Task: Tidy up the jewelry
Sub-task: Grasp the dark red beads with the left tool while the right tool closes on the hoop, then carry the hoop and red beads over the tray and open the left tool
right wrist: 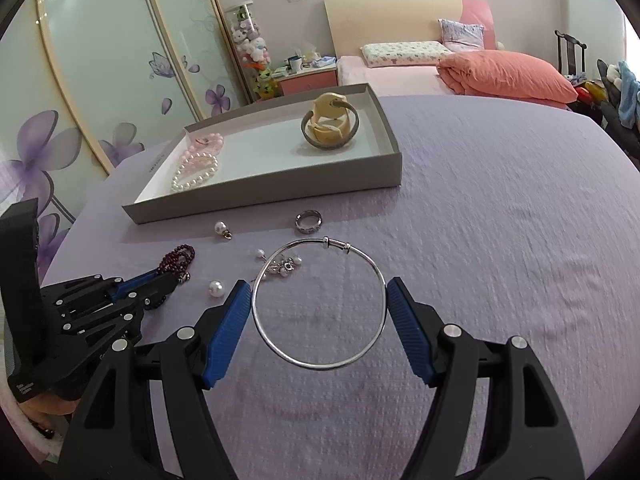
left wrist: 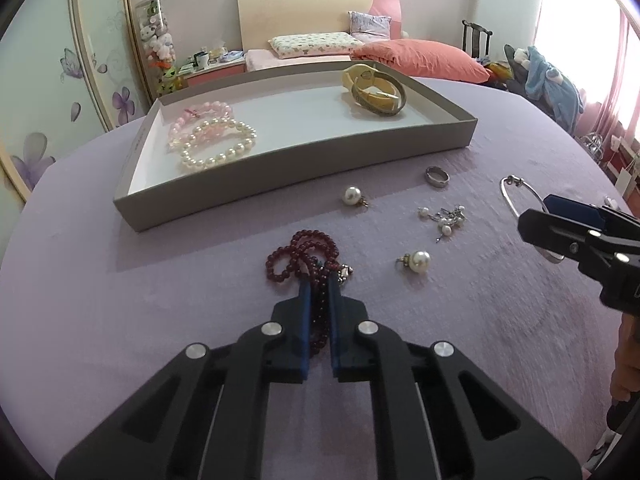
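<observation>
A dark red bead bracelet (left wrist: pixel 304 248) lies on the lilac bedspread, and my left gripper (left wrist: pixel 319 282) is shut on its near strands. A thin silver bangle (right wrist: pixel 320 366) sits between the blue pads of my right gripper (right wrist: pixel 319 283), which touch it on both sides, so the jaws stand wide but grip it. The grey tray (left wrist: pixel 280 168) behind holds a white pearl bracelet (left wrist: pixel 218 148), a pink bead bracelet (left wrist: pixel 192 120) and a yellow watch (left wrist: pixel 374 88). In the right wrist view the left gripper (right wrist: pixel 172 278) is at the left, on the red beads (right wrist: pixel 180 258).
Loose on the bedspread between tray and grippers: a silver ring (left wrist: pixel 437 176), two pearl earrings (left wrist: pixel 352 196) (left wrist: pixel 418 259) and a tangle of small pearl pieces (left wrist: pixel 446 220). Pillows and a headboard lie beyond the tray; a wardrobe stands at the left.
</observation>
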A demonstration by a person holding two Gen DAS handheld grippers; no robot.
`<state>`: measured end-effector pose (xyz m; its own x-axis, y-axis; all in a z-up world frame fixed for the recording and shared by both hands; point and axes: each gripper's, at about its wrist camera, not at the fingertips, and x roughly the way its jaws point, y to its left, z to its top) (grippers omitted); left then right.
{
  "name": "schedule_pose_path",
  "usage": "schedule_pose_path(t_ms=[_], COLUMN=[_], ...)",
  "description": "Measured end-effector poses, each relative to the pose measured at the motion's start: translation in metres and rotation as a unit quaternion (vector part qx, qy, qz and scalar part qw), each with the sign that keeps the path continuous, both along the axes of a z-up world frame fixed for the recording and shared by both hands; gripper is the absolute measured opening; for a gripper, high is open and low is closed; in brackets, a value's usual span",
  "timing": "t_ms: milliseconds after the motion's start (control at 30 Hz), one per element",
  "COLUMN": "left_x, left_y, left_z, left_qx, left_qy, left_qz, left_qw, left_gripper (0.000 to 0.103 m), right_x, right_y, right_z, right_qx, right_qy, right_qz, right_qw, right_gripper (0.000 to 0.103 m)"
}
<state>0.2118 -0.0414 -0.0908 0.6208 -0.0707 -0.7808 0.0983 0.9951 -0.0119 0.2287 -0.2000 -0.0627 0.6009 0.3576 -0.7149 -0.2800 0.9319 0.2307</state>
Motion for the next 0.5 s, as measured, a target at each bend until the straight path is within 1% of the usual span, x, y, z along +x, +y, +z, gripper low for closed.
schedule_pose_path(t_ms=[167,333,500], left_x=[-0.011,-0.025,-0.037], left_y=[0.016,0.034,0.046], left_z=[0.013,0.043,0.074], left_qx=[-0.016,-0.034,-0.05], left_qy=[-0.021,-0.059,-0.098], left_qz=[0.005,0.012,0.017], left_qw=[0.9996,0.9976,0.9938], left_gripper=[0.008,0.008,0.008], right_x=[-0.002,-0.003,-0.005], right_y=[-0.001,0.0,0.004], right_z=[0.008,0.02,0.033], right_qx=[0.003,0.01,0.012], right_qy=[-0.013,-0.03,-0.048], right_qz=[0.001,0.001,0.007], right_qw=[1.0,0.999,0.999], right_gripper=[0.07,0.07,0.07])
